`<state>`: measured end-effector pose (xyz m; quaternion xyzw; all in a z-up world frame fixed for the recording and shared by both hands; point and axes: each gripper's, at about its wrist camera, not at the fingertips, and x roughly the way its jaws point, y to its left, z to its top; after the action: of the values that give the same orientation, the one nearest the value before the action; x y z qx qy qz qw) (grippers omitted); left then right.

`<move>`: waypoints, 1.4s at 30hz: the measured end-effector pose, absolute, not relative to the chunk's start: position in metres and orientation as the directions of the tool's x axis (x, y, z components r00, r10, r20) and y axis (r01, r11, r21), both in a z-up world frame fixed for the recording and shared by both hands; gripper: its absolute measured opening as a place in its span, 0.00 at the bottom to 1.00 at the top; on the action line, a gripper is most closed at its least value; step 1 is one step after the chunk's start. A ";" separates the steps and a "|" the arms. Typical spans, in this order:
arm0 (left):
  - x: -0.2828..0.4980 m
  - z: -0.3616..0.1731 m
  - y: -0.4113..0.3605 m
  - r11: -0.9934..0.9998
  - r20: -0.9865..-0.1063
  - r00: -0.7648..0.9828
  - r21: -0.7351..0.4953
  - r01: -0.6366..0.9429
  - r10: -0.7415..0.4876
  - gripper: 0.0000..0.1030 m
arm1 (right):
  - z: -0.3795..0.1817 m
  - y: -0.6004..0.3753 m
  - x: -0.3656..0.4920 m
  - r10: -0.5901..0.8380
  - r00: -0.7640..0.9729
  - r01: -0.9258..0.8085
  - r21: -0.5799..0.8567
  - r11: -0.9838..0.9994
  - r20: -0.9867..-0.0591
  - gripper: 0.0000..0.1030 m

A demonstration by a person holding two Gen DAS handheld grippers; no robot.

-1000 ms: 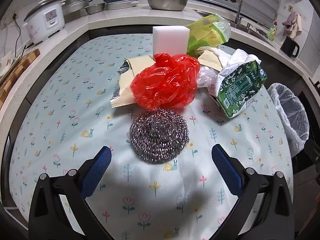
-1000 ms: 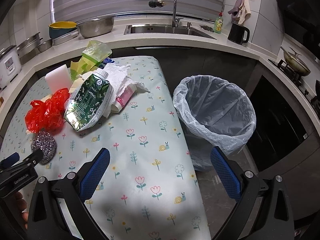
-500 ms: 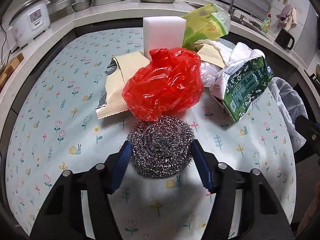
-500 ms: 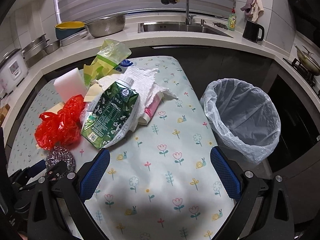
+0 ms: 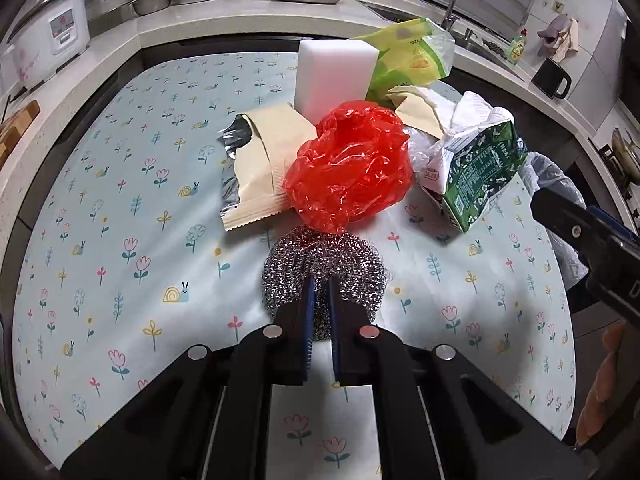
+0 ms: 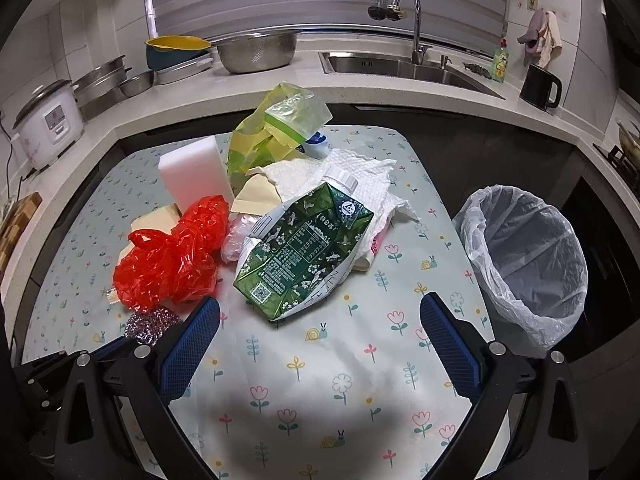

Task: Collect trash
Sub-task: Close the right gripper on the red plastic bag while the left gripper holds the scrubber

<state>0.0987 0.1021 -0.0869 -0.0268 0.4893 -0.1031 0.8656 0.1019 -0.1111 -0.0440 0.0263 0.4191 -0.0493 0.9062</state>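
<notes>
Beside table, lined bin.

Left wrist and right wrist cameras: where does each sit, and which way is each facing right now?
Left wrist: on the left gripper, tilted down at the table; jaws just closed, pinching the steel scourer; the right gripper shows at the frame's right edge.
Right wrist: on the right gripper, open, looking down over the green carton toward the lined bin.
Shared: scourer, carton, red bag.
</notes>
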 end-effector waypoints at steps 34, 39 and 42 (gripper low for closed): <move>0.109 -0.098 0.150 0.973 -0.865 0.446 -0.212 0.087 -0.228 0.63 | -0.074 -0.025 0.159 0.248 0.524 -0.124 0.215 0.969 -0.815 0.70; 0.108 -0.103 0.160 0.977 -0.869 0.448 -0.200 0.077 -0.213 0.63 | -0.092 -0.012 0.170 0.304 0.470 -0.145 0.268 0.953 -0.829 0.62; 0.111 -0.104 0.166 0.976 -0.870 0.445 -0.207 0.065 -0.214 0.63 | -0.107 -0.006 0.176 0.355 0.421 -0.166 0.314 0.935 -0.835 0.35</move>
<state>0.1108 0.1657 -0.1044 -0.0717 0.5205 -0.0822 0.8469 0.1762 -0.0057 -0.1066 0.0921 0.5152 0.1554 0.8378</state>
